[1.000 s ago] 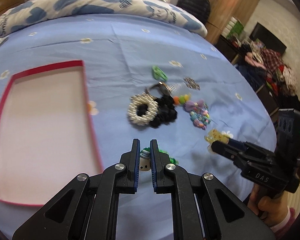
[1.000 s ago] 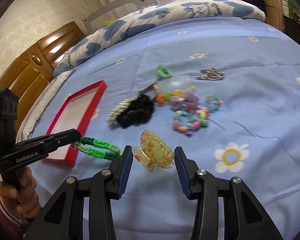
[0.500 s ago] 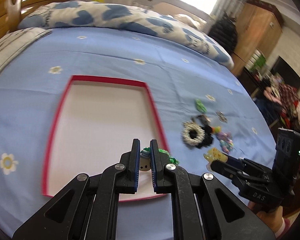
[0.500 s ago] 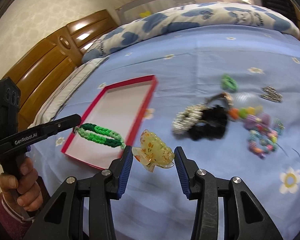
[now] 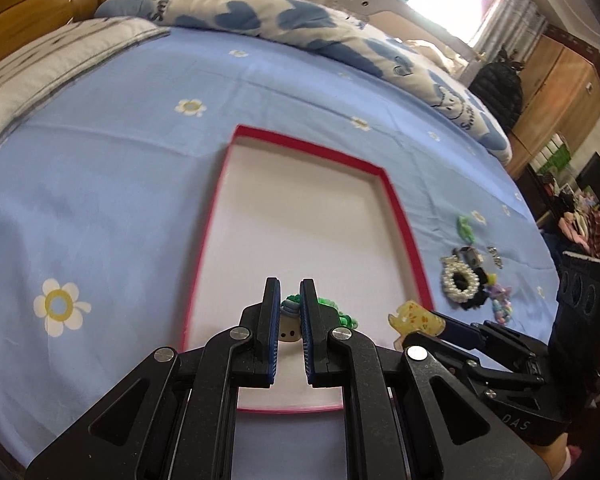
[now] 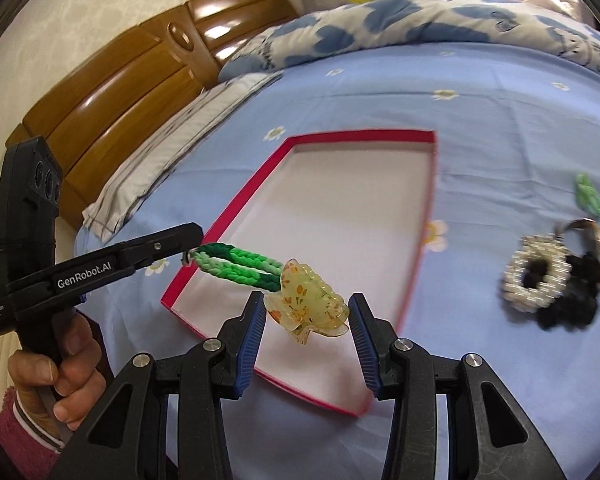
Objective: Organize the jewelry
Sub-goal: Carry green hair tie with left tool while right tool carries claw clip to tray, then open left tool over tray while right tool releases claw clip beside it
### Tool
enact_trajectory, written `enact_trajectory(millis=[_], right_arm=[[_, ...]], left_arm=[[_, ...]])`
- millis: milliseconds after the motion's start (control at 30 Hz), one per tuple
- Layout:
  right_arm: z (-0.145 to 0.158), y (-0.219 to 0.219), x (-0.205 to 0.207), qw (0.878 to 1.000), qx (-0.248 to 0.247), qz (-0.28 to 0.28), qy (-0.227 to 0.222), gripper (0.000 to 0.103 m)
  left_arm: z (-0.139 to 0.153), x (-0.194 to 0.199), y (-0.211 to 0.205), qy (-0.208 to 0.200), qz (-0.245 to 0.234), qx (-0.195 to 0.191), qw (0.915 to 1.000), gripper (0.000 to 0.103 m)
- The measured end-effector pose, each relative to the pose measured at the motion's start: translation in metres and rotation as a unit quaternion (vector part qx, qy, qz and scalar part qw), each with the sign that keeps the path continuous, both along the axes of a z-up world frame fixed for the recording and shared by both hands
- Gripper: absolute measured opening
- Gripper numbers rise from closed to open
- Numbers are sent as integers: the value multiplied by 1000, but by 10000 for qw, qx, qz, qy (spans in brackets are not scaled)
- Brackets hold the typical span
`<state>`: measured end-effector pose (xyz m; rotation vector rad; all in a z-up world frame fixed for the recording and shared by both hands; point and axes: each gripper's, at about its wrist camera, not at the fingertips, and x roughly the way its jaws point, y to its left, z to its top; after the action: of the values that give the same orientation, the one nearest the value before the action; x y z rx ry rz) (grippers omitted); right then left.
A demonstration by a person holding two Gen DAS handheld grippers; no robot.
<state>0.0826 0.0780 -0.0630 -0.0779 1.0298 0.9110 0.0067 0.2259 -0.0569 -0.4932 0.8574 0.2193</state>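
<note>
Both tools now over tray (image 5: 404, 216); bracelet (image 6: 240, 266) trails rightward.

You held a glossy, translucent plastic hair clip (image 6: 306, 306) and a braided green bracelet (image 6: 240, 266) of soft-looking cord. Your grippers were matt black plastic with ribbed blue pads (image 6: 251, 340). The red-rimmed tray (image 5: 404, 224) looked like matt card, the bedsheet (image 5: 120, 140) smooth cloth, the headboard (image 6: 140, 76) glossy varnished wood.

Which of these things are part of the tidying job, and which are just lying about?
Job: red tray, green braided band in left hand-held gripper, yellow hair claw in right hand-held gripper, pearl scrunchie, green clip.

Lying about: pillow, headboard.
</note>
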Motion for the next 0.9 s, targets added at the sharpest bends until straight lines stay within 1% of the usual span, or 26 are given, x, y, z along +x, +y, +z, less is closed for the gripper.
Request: enact_trajectory(millis=[200, 333, 600, 733, 767, 800, 833, 900], right_arm=[[-18, 18, 7, 9994, -286, 162, 142, 43], [-28, 26, 9, 9981, -496, 270, 229, 43], [-33, 33, 9, 9961, -730, 453, 185, 44], [-33, 33, 11, 9961, -727, 440, 232, 45], [-32, 32, 11, 9962, -715, 432, 252, 45], [-32, 30, 12, 9963, -696, 410, 277, 46], [-31, 28, 12, 9965, -678, 382, 298, 46], [-28, 24, 13, 9970, -611, 318, 339, 48]], left_arm=[[-17, 1, 5, 215, 41, 16, 9998, 8], [-22, 3, 5, 306, 4, 37, 9995, 8], [-30, 8, 4, 497, -69, 45, 9987, 9], [-29, 8, 1, 561, -83, 155, 9983, 9], [-29, 8, 1, 577, -80, 163, 9982, 12], [-28, 8, 1, 584, -76, 158, 9981, 16], [-28, 8, 1, 577, -71, 155, 9982, 19], [-24, 7, 1, 557, -38, 168, 9983, 27]])
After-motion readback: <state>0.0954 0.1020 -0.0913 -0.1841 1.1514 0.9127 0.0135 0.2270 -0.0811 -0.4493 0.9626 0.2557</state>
